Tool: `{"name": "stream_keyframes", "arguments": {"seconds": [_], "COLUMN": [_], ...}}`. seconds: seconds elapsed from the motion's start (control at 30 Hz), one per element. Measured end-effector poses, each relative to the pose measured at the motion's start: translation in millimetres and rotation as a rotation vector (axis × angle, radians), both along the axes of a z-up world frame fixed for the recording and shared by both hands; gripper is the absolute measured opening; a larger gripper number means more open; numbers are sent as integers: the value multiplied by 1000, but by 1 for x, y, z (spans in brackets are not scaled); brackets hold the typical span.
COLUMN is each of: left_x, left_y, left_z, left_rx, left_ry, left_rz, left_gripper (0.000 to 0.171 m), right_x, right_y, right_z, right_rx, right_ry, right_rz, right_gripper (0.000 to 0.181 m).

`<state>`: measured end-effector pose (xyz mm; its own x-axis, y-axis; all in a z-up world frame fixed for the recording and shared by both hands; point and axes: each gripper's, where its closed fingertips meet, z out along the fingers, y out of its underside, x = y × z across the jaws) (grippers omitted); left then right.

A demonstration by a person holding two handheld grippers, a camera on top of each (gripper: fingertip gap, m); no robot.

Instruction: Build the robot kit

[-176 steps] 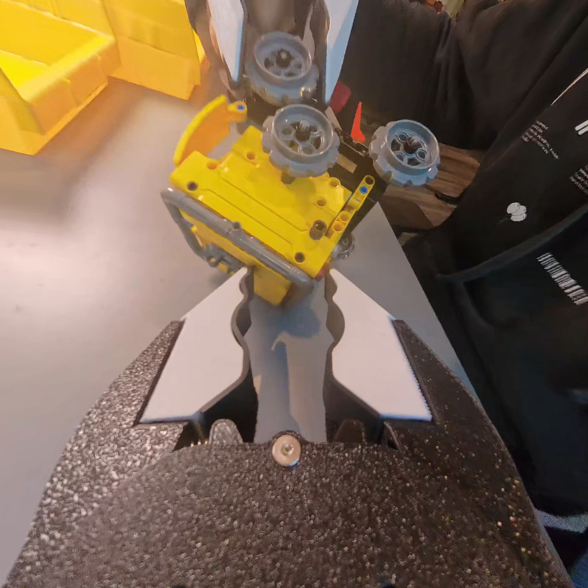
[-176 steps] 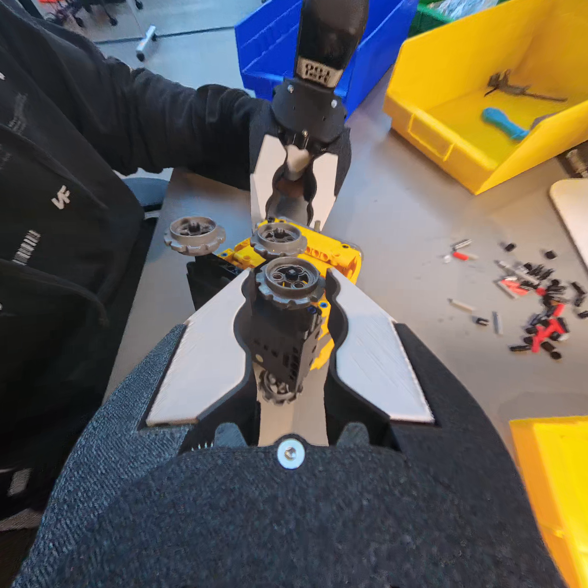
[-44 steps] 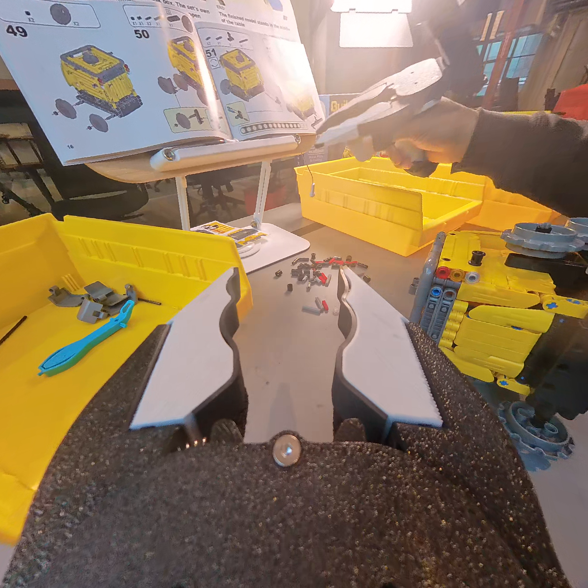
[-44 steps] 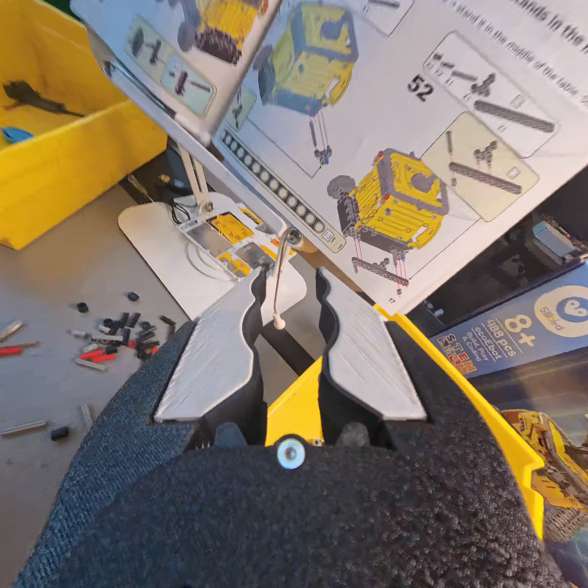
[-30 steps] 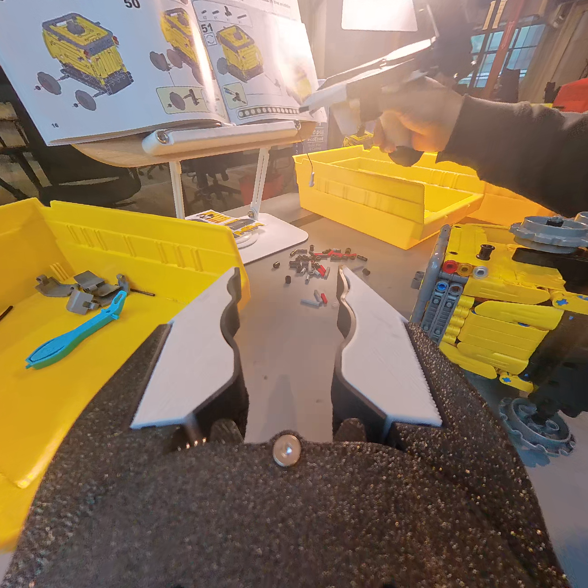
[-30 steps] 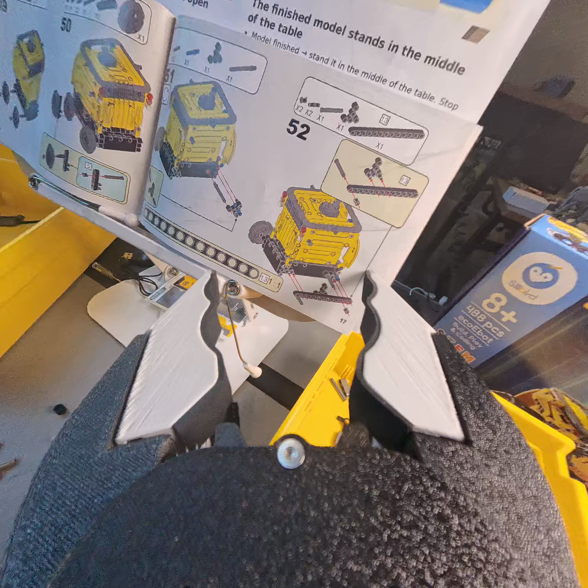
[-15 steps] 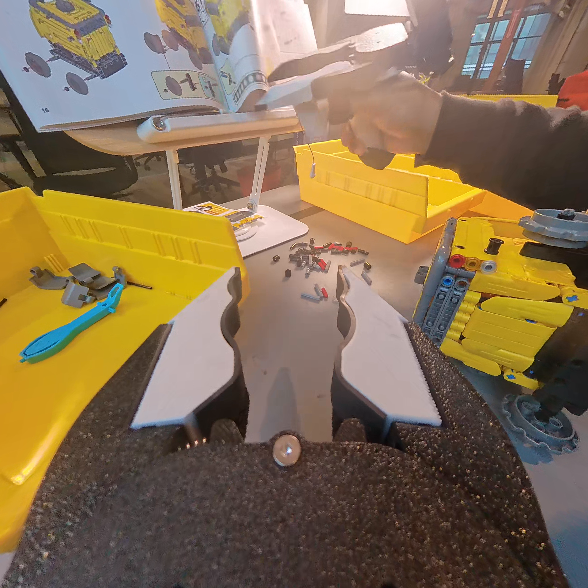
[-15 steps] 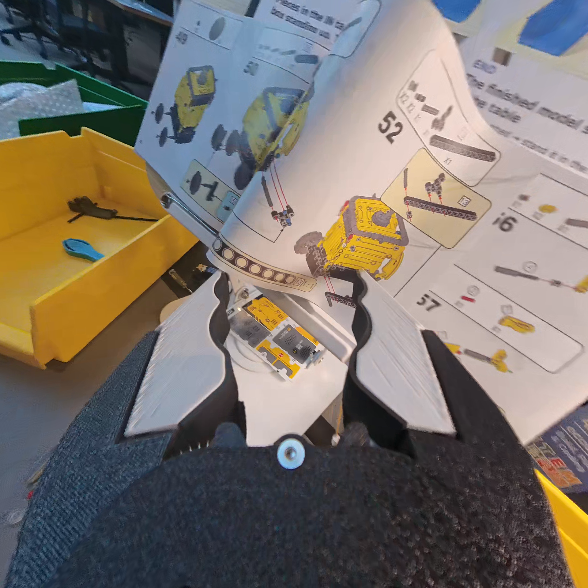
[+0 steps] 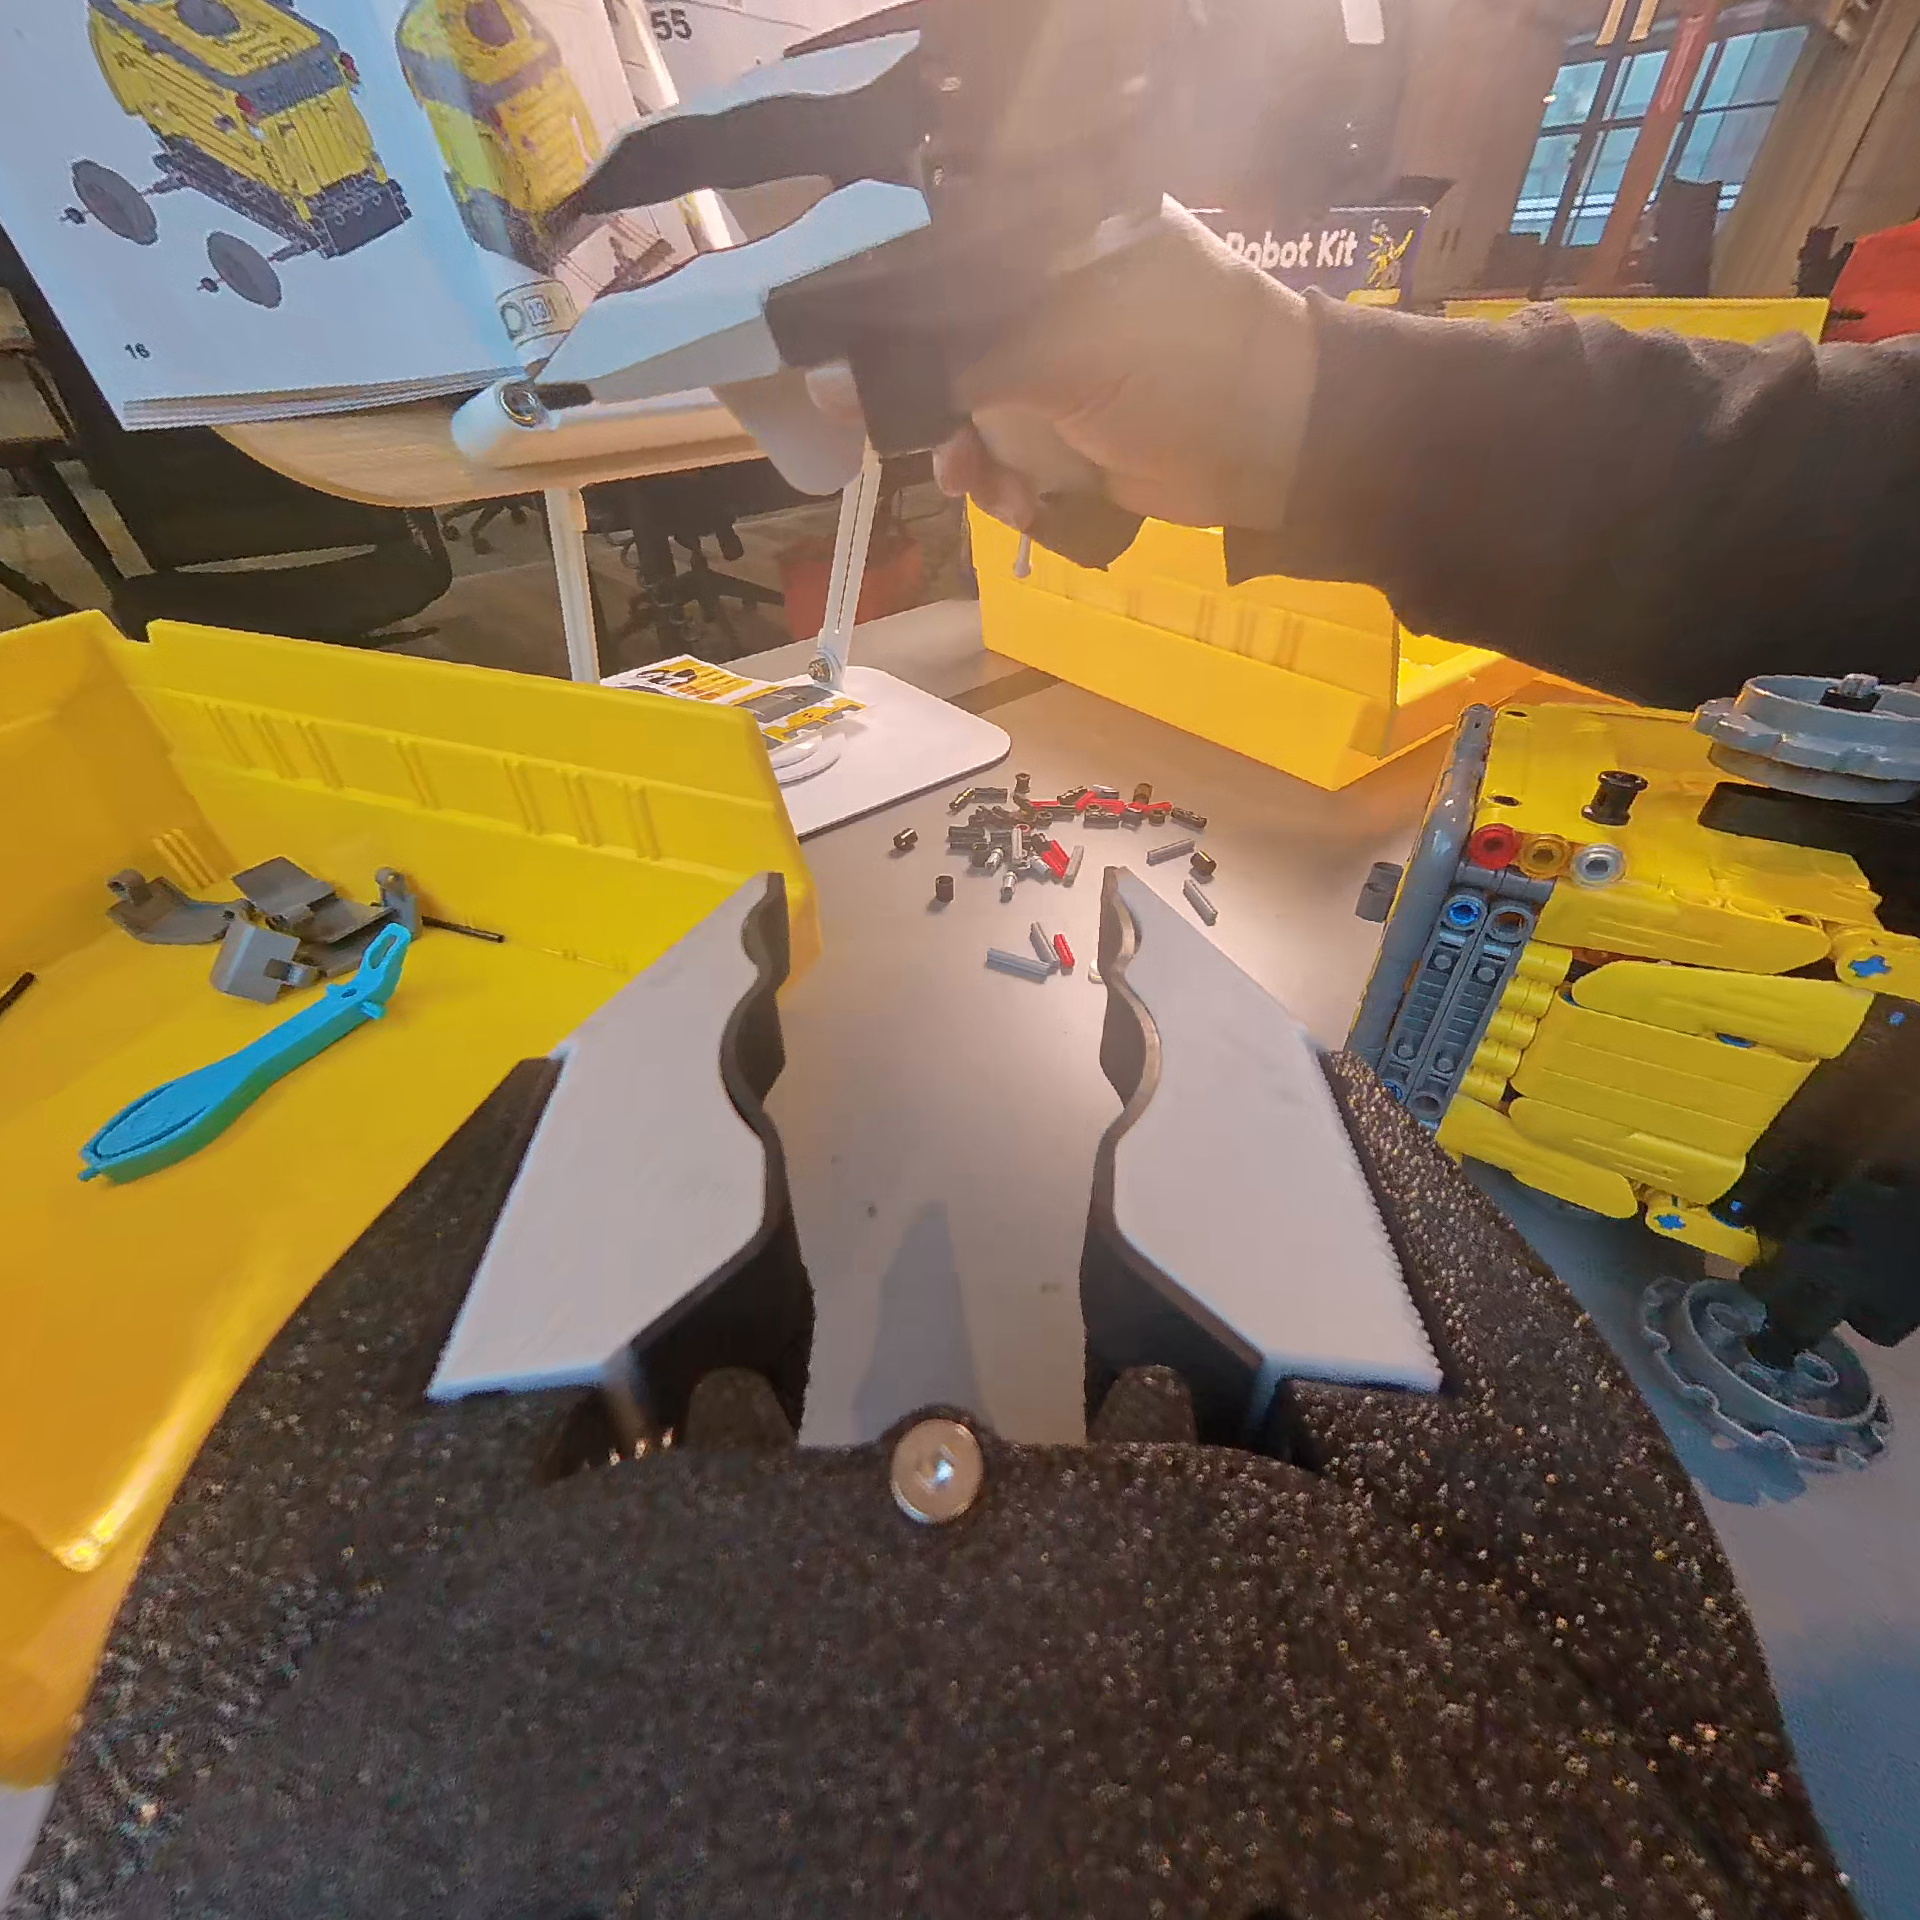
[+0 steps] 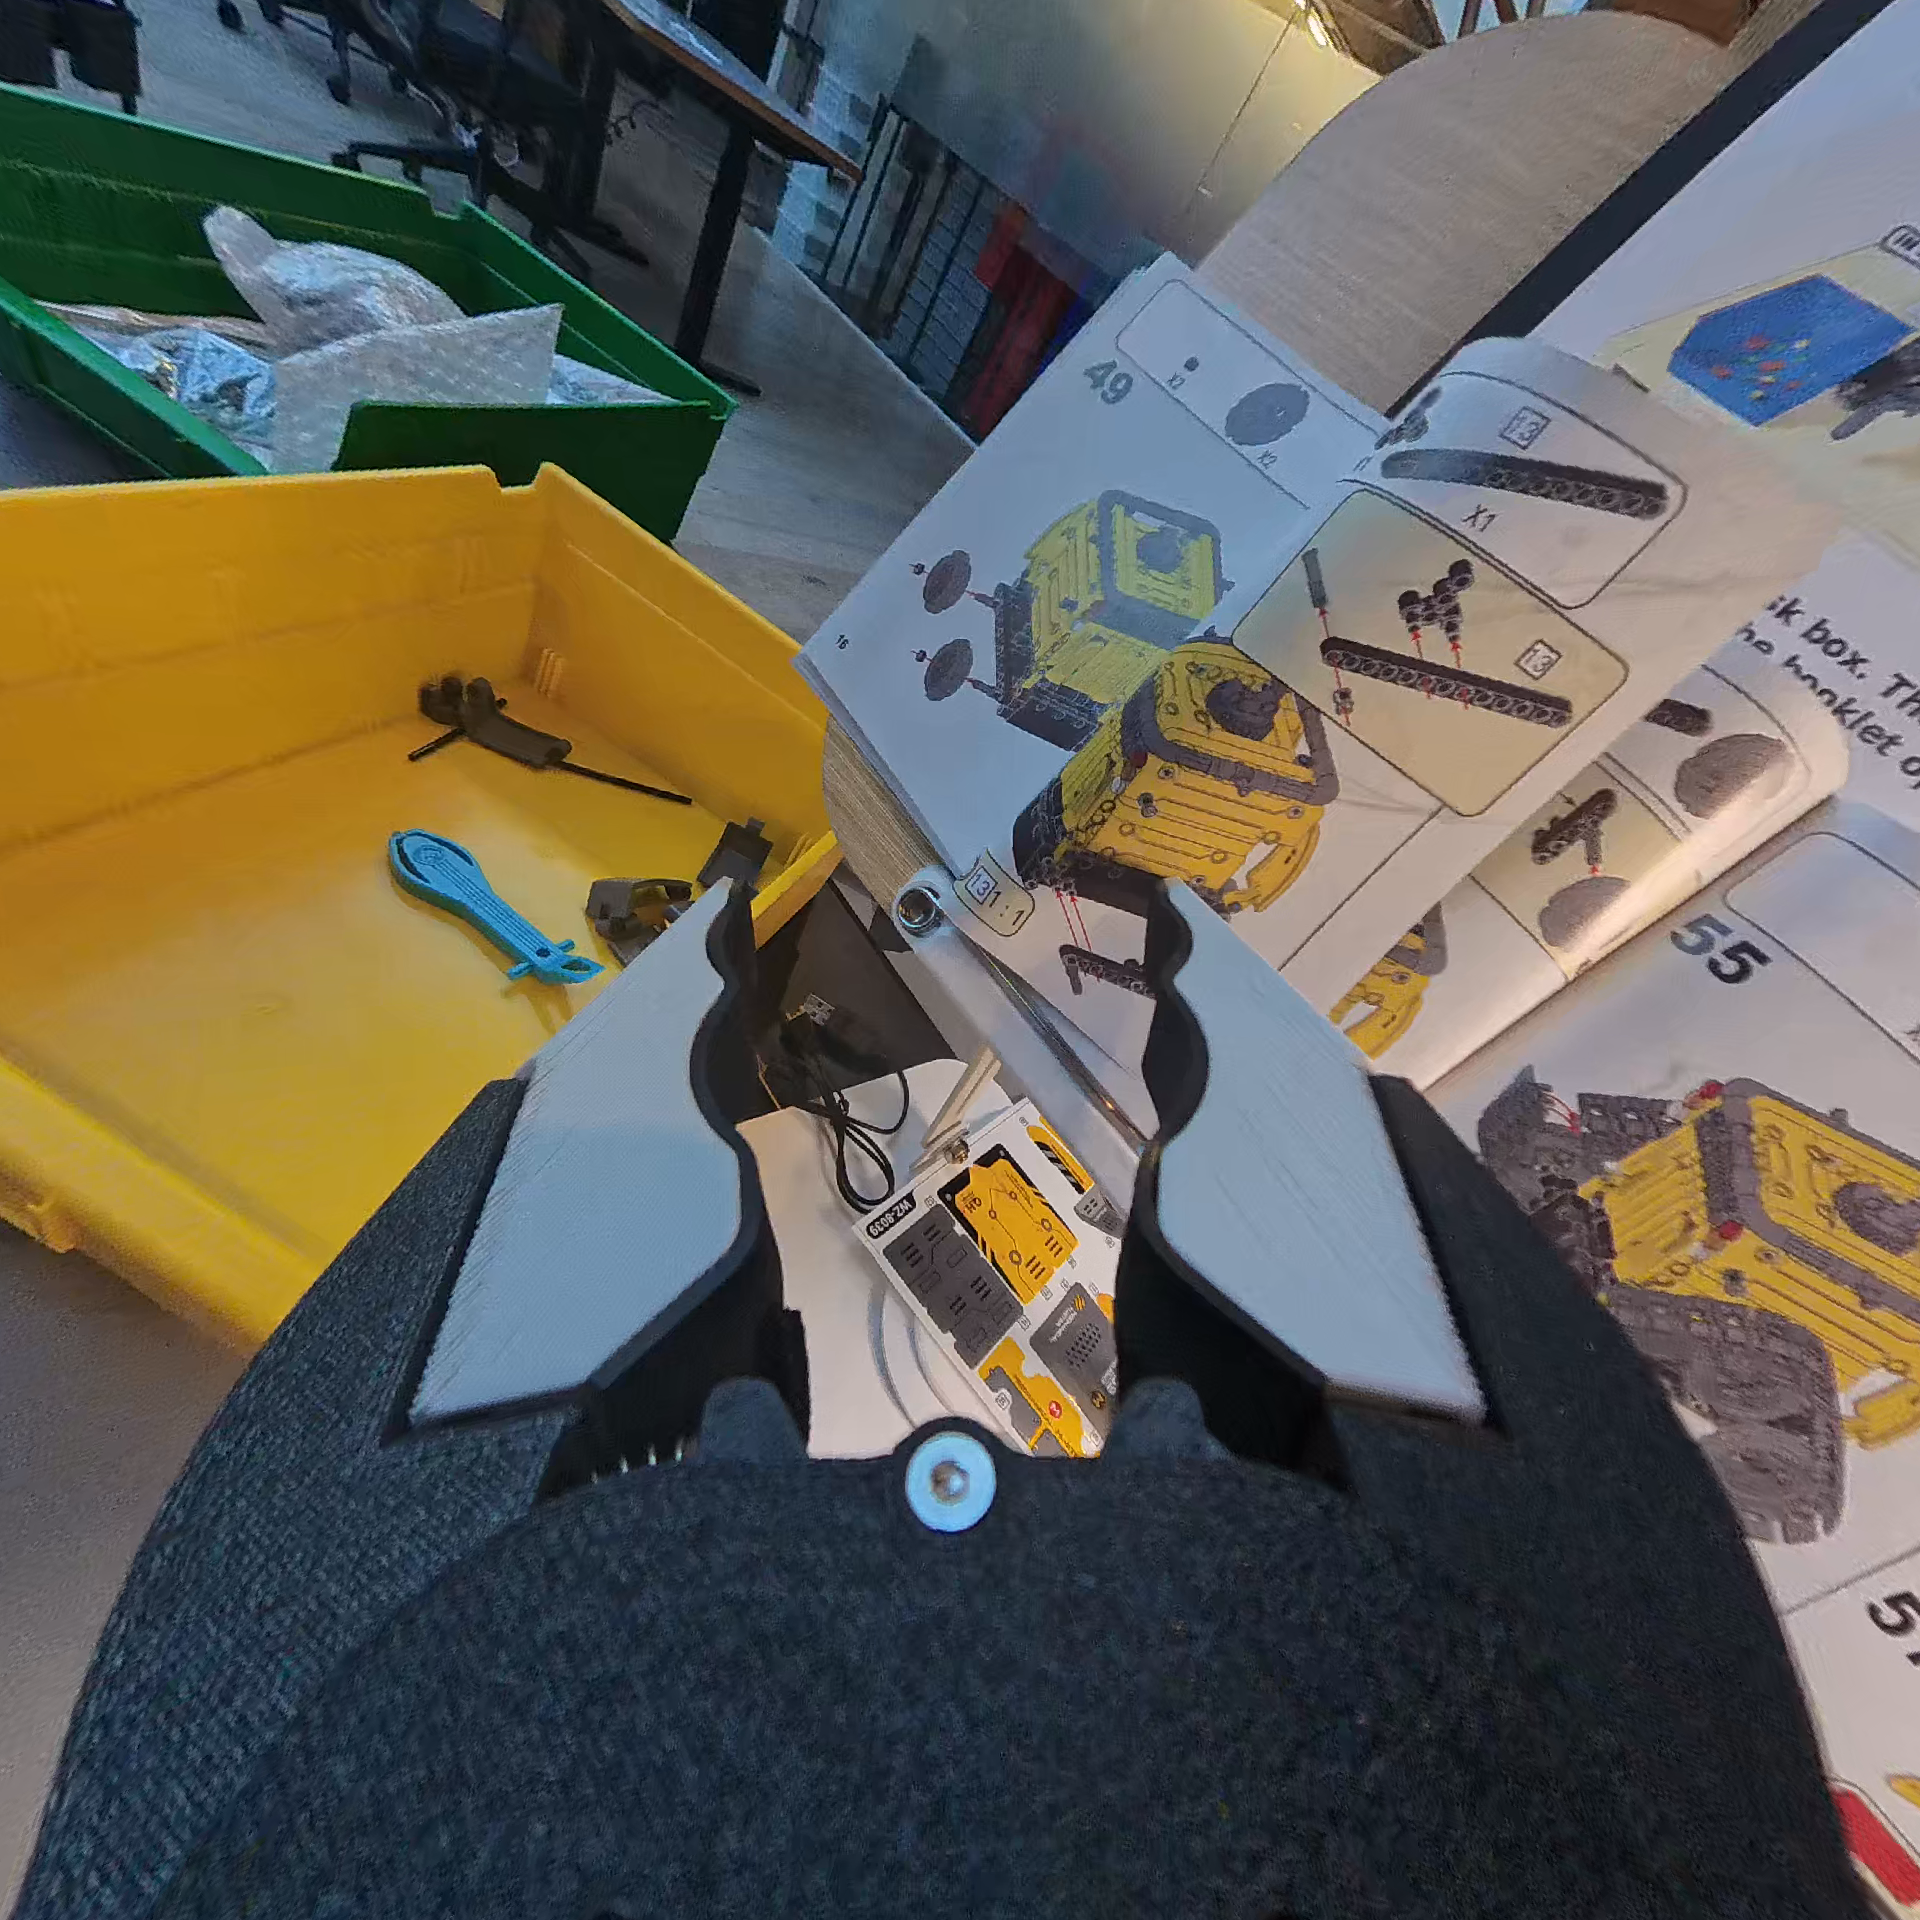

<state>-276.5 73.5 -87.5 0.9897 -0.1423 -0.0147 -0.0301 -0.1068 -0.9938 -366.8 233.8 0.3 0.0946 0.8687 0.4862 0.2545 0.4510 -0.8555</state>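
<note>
**Both claws empty, one at the booklet, one over the table**

The right gripper (image 10: pixel 945 914) was spread apart and held nothing; its tips sat at the lower edge of the instruction booklet (image 10: pixel 1049 582) on its stand (image 9: pixel 894 727), a curled page (image 10: pixel 1558 499) just beyond them. The left gripper (image 9: pixel 940 904) hovered over the grey table (image 9: pixel 935 1060), fingers parted and empty. A scatter of small pins (image 9: pixel 1039 831) lay ahead, a yellow bin (image 9: pixel 436 769) with a blue tool (image 9: pixel 239 1060) to the left, and the yellow model (image 9: pixel 1642 997) on its side to the right.
</note>
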Motion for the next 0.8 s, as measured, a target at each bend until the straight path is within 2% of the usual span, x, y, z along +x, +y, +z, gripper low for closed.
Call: {"name": "stream_keyframes", "arguments": {"seconds": [0.43,0.8], "left_x": [2,1], "left_y": [1,1], "left_z": [-1,-1], "left_rx": [-7,-9], "left_ry": [-7,-12], "left_rz": [-12,-12], "left_gripper": [58,58], "right_x": [-7,-3], "right_y": [-17,-48], "right_z": [-4,-15], "right_rx": [-38,1], "right_ry": [9,1], "right_rz": [51,159], "right_gripper": [75,75]}}
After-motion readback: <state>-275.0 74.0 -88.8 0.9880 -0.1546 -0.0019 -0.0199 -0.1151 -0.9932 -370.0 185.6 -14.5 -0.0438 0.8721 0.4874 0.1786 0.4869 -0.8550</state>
